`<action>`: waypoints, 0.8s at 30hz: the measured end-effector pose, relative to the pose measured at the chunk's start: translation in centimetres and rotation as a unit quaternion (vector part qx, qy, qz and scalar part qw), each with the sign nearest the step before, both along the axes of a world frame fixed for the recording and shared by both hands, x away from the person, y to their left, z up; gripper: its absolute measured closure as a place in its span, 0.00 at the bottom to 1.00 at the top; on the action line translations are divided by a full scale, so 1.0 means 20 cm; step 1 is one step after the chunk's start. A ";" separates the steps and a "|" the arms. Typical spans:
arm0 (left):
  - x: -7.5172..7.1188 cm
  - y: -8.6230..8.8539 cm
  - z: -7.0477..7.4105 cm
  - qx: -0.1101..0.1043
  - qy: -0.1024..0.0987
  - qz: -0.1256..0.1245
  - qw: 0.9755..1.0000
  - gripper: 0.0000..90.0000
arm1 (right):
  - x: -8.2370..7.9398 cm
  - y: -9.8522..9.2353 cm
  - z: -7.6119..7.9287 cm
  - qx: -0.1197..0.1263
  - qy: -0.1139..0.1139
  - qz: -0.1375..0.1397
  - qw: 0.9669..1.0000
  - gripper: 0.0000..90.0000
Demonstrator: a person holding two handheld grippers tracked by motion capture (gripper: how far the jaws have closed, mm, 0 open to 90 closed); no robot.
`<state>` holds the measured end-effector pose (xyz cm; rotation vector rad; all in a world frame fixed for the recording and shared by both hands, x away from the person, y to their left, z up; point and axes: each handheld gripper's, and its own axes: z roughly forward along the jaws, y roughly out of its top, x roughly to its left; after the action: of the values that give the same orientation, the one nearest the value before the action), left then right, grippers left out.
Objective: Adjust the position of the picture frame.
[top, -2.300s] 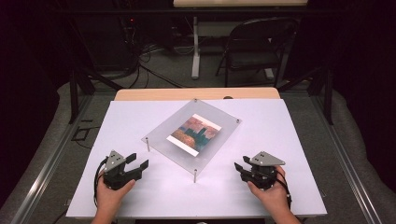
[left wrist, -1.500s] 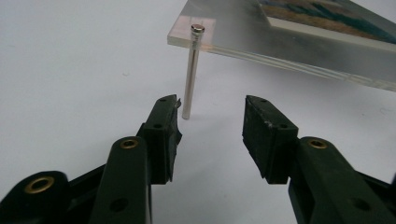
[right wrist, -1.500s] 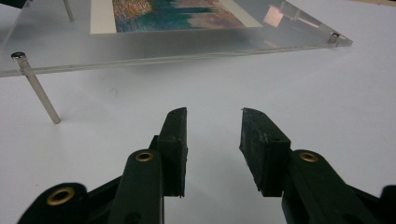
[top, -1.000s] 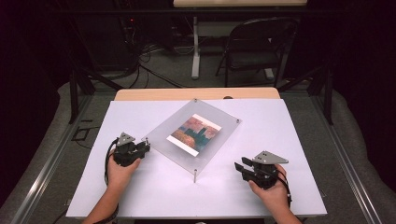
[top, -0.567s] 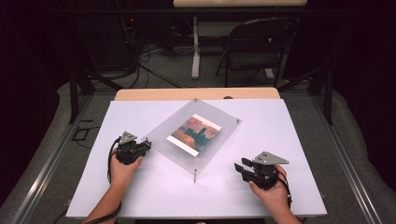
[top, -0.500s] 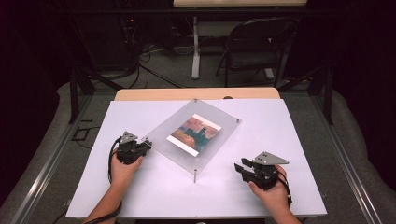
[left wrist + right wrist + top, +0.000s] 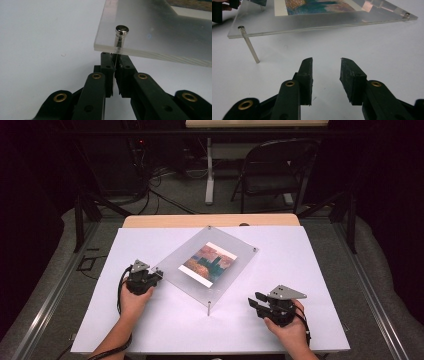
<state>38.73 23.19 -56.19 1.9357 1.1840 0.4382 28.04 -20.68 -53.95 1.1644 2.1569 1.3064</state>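
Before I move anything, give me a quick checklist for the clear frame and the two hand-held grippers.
1. Left hand-held gripper closed on the metal standoff pin at the frame's corner: ok; its jaws have just been closing, and the thin leg sits between the pads.
2. Pin seated through the acrylic frame: ok, its head shows above the sheet.
3. Right hand-held gripper free: ok, jaws apart, nothing between them, resting short of the frame.
4. Near front leg standing on the table: ok.
5. Picture lying flat inside the frame: ok.
6. Whether the gripped pin is loose or threaded tight: cannot tell.
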 end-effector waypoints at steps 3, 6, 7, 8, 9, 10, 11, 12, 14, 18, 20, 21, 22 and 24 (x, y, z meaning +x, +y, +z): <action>0.00 0.01 0.01 -0.008 0.006 -0.005 1.000 0.94 | -0.01 0.02 0.00 -0.002 0.003 0.006 1.000 0.70; -0.01 0.01 0.03 -0.011 0.005 -0.006 1.000 0.94 | -0.01 0.05 0.00 0.000 0.007 0.020 1.000 0.71; -0.01 0.01 0.04 -0.015 0.003 -0.009 1.000 0.94 | -0.01 0.05 0.00 0.000 0.007 0.020 1.000 0.71; -0.02 0.01 0.05 -0.017 0.000 -0.009 1.000 0.94 | -0.02 0.06 0.00 0.000 0.007 0.026 1.000 0.71; -0.02 0.01 0.06 -0.019 -0.001 -0.011 1.000 0.94 | -0.02 0.07 0.00 0.002 0.008 0.031 0.999 0.71; -0.03 0.00 0.07 -0.020 -0.002 -0.014 1.000 0.94 | -0.02 0.10 0.01 0.013 0.013 0.044 0.999 0.73; -0.03 0.00 0.07 -0.019 -0.002 -0.015 1.000 0.94 | -0.02 0.10 0.01 0.013 0.013 0.044 0.999 0.73; -0.04 0.00 0.09 -0.017 -0.003 -0.020 1.000 0.94 | -0.02 0.10 0.01 0.014 0.013 0.046 0.999 0.73; -0.05 0.00 0.10 -0.019 -0.004 -0.021 1.000 0.94 | -0.04 0.15 0.02 0.019 0.017 0.064 0.998 0.74; -0.07 -0.01 0.11 -0.021 -0.002 -0.026 0.999 0.94 | -0.05 0.21 0.01 0.017 0.020 0.085 0.996 0.75; -0.07 -0.01 0.12 -0.023 -0.002 -0.023 0.999 0.94 | -0.05 0.22 0.01 0.018 0.019 0.087 0.996 0.75; -0.07 -0.01 0.12 -0.024 -0.001 -0.022 0.999 0.94 | -0.05 0.23 0.00 0.017 0.022 0.090 0.996 0.76; -0.07 -0.01 0.12 -0.025 0.001 -0.023 0.999 0.94 | -0.04 0.24 0.00 0.016 0.019 0.092 0.995 0.76; -0.08 -0.01 0.12 -0.025 0.003 -0.024 0.999 0.94 | -0.03 0.26 -0.01 0.019 0.021 0.095 0.995 0.77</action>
<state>37.21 22.97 -53.76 1.9184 1.1400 0.3753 27.48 -15.54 -54.21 1.0295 2.3325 1.4175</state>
